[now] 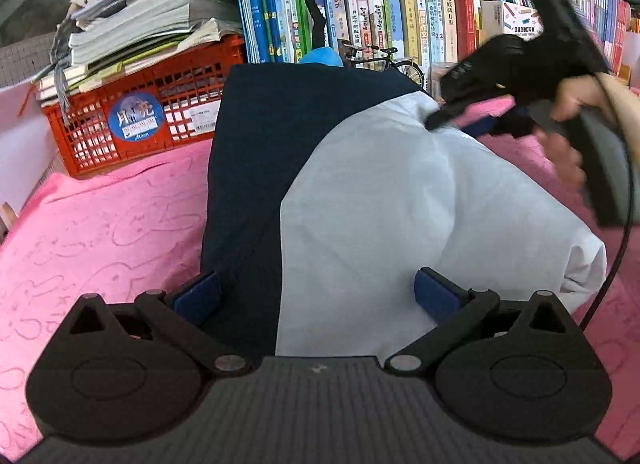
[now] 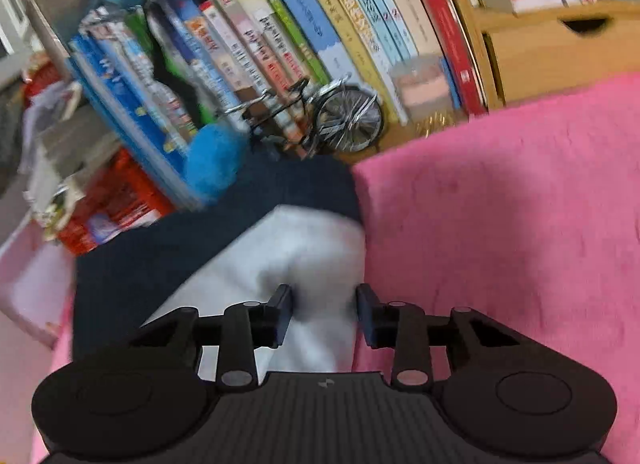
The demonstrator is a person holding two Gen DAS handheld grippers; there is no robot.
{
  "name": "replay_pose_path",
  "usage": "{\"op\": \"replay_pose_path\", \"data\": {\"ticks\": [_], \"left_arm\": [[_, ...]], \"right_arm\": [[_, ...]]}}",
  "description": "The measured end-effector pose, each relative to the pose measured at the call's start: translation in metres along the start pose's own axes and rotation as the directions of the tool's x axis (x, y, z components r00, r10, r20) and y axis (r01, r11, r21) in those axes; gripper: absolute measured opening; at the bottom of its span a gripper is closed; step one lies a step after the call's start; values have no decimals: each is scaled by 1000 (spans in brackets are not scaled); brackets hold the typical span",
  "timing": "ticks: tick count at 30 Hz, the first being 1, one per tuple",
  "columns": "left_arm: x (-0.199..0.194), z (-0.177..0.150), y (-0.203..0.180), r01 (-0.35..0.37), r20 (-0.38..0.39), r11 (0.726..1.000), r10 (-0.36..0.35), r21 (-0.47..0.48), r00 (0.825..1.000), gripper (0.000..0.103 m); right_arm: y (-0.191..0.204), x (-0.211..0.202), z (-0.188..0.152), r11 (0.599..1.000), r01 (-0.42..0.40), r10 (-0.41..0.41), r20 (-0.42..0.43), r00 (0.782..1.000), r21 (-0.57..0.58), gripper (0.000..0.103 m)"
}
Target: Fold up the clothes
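The garment (image 1: 400, 199), navy blue with a large white panel, lies on the pink blanket (image 1: 100, 232) that covers the surface. Its navy part reaches back toward the books, and the white part spreads forward and to the right in soft folds.

The left gripper (image 1: 316, 296) hovers at the near edge of the garment with its blue-padded fingers (image 1: 198, 298) wide apart, one over the navy cloth and one over the white; nothing is pinched between them.

The right gripper (image 2: 324, 314) is at the far right corner of the white panel. In its own view the fingers stand apart with white cloth lying between them, not pressed. In the left wrist view it (image 1: 440, 117) is blurred and held by a hand (image 1: 568, 119), its tip touching the cloth.

Behind the garment stand a row of books (image 1: 400, 11), a small model bicycle (image 2: 320, 119) and a blue plush toy (image 2: 214, 161). To the left, a red crate (image 1: 132, 111) carries a stack of papers (image 1: 148, 15).
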State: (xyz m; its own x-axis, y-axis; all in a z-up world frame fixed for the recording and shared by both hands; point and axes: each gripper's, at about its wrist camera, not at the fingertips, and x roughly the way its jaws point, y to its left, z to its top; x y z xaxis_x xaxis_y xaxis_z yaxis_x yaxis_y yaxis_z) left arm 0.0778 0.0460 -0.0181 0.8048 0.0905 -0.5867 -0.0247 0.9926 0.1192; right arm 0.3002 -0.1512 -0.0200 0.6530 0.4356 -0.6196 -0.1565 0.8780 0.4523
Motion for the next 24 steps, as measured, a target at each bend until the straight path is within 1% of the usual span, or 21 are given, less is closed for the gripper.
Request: {"op": "replay_pose_path", "data": {"ticks": [2, 4, 5, 6, 7, 8, 9, 10, 11, 12, 14, 18, 19, 20, 23, 24], "left_arm": [[0, 0, 0, 6, -1, 1000, -6, -1, 1000, 103], [0, 0, 1, 11, -3, 1000, -11, -3, 1000, 103], [0, 0, 1, 15, -3, 1000, -15, -5, 1000, 103], [0, 0, 2, 18, -4, 1000, -18, -7, 1000, 103], [0, 0, 2, 21, -5, 1000, -21, -10, 1000, 103], [0, 0, 3, 24, -6, 1000, -24, -13, 1000, 103], [0, 0, 3, 26, -6, 1000, -26, -15, 1000, 103], [0, 0, 3, 25, -6, 1000, -25, -15, 1000, 103], [0, 1, 3, 24, -5, 1000, -24, -14, 1000, 103], [-1, 1, 3, 24, -5, 1000, -24, -14, 1000, 103], [0, 1, 3, 24, -4, 1000, -24, -14, 1000, 103], [0, 2, 4, 29, -2, 999, -29, -19, 1000, 103], [-1, 2, 5, 34, 2, 999, -34, -25, 999, 103], [-2, 2, 6, 41, 9, 999, -40, -32, 999, 103], [-7, 1, 15, 72, 47, 995, -69, -74, 997, 103], [-10, 0, 19, 85, 64, 992, -79, -95, 995, 103]], "right_arm": [[1, 12, 12, 1000, 30, -30, 21, 999, 4, 38], [-1, 26, 24, 999, 39, -40, 25, 999, 21, 40], [-2, 32, 28, 997, 77, -78, 38, 996, 25, 41], [-5, 36, 31, 992, 120, -122, 55, 991, 42, 38], [-9, 40, 35, 985, 161, -166, 71, 984, 64, 39], [-15, 39, 37, 983, 145, -154, 71, 986, 111, 41], [-21, 35, 37, 981, 101, -113, 63, 992, 167, 44], [-26, 28, 35, 978, 20, -30, 46, 998, 209, 50], [-31, 19, 31, 971, -67, 63, 27, 998, 228, 65], [-34, 7, 22, 968, -120, 120, 15, 993, 222, 75], [-39, -21, 3, 957, -210, 215, -8, 976, 199, 76], [-46, -70, -46, 961, -241, 254, -91, 963, 134, 81], [-47, -82, -59, 954, -268, 281, -87, 956, 133, 82], [-49, -93, -73, 944, -300, 312, -77, 947, 135, 87], [-43, -109, -95, 918, -367, 383, -95, 919, 152, 89], [-39, -113, -101, 915, -379, 394, -103, 913, 136, 90]]}}
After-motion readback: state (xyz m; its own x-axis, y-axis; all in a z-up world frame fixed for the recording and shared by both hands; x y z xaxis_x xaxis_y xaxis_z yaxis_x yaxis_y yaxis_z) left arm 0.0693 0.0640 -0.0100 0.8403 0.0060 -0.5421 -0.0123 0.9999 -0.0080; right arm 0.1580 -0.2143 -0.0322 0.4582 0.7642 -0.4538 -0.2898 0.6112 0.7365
